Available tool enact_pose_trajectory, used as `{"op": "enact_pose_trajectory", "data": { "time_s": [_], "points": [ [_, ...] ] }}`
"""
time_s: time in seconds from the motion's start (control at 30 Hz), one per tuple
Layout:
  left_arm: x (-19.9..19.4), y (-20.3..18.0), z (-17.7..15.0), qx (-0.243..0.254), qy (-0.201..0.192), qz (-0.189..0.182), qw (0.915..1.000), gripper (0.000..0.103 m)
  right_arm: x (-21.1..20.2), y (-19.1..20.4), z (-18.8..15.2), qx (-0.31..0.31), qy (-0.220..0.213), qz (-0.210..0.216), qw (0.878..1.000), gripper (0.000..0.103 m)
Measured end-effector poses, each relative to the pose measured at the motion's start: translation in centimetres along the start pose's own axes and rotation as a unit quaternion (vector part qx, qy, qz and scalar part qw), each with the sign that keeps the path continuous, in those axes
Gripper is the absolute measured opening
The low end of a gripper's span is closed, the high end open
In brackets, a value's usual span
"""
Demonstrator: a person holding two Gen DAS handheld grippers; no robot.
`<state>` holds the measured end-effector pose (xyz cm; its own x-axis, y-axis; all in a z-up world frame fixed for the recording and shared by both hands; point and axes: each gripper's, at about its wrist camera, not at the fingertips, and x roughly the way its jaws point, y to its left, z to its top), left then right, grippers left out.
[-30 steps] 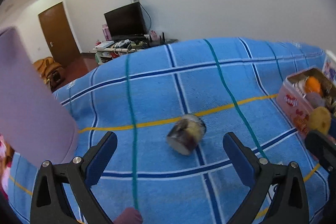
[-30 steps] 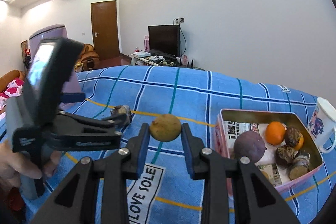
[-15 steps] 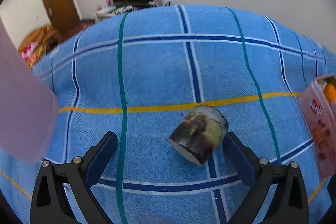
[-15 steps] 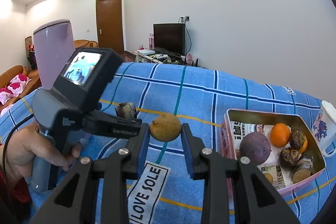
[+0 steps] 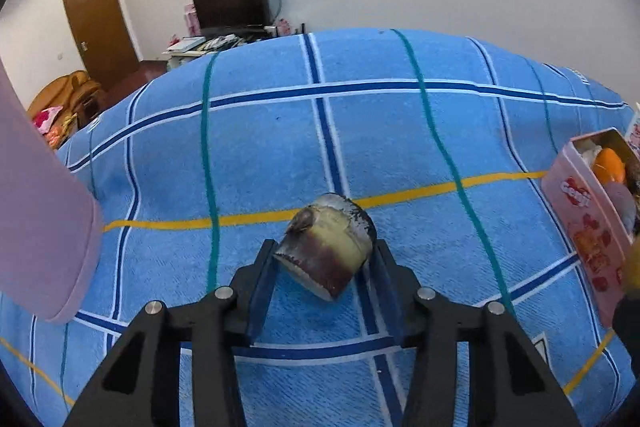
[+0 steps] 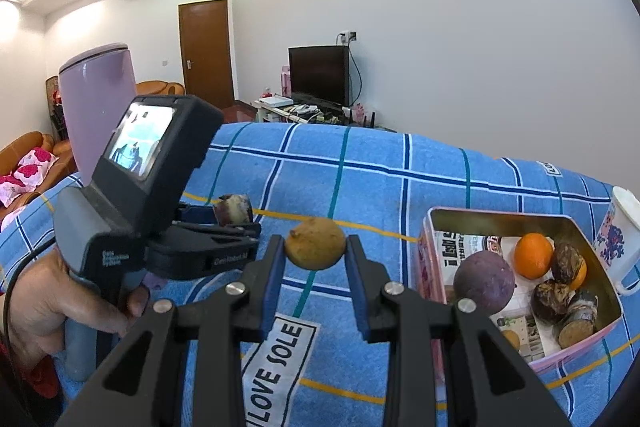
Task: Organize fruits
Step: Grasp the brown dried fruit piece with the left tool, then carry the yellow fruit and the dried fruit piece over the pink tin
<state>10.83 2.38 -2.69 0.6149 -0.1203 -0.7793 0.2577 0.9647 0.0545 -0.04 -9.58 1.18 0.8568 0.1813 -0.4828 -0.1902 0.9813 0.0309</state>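
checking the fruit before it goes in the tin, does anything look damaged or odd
Yes. The piece in the left hand-held gripper is a cut chunk of fruit with dark, blotchy skin and a pale cut face. Several fruits in the pink tin are similarly dark and shrivelled.

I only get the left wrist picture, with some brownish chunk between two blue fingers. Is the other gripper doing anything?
Observer: Yes. The right gripper is shut on a round yellow-brown fruit.
Operator: And that pink tin at my edge, what's in it?
Observer: The pink tin holds a purple fruit, an orange and several dark pieces.
Operator: Anything beyond it?
Observer: A white mug with blue print stands beside it.
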Motion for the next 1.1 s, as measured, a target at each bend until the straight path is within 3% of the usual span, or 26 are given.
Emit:
{"op": "enact_pose_trajectory", "data": {
  "time_s": [0.23,0.4,0.7,1.1],
  "points": [
    [-4.3,0.6,-0.9,-0.04,-0.056,-0.008,0.9976,0.049,-0.5,-0.7,0.0,0.009,-0.016,-0.002,1.0,0.033],
    [-7.2,-0.2,-2.5,-0.049,-0.092,0.02,0.9944,0.049,-1.2,-0.9,0.0,0.011,-0.03,-0.001,0.999,0.033],
    [-8.9,-1.8,-4.2,-0.048,-0.106,0.056,0.9916,0.049,-2.4,0.0,-0.6,-0.004,-0.033,0.0,0.999,0.033],
    [-10.6,-4.5,-5.9,-0.045,-0.115,0.038,0.9916,0.049,-5.3,-1.1,-2.4,-0.01,-0.032,-0.018,0.999,0.033]
  ]
}}
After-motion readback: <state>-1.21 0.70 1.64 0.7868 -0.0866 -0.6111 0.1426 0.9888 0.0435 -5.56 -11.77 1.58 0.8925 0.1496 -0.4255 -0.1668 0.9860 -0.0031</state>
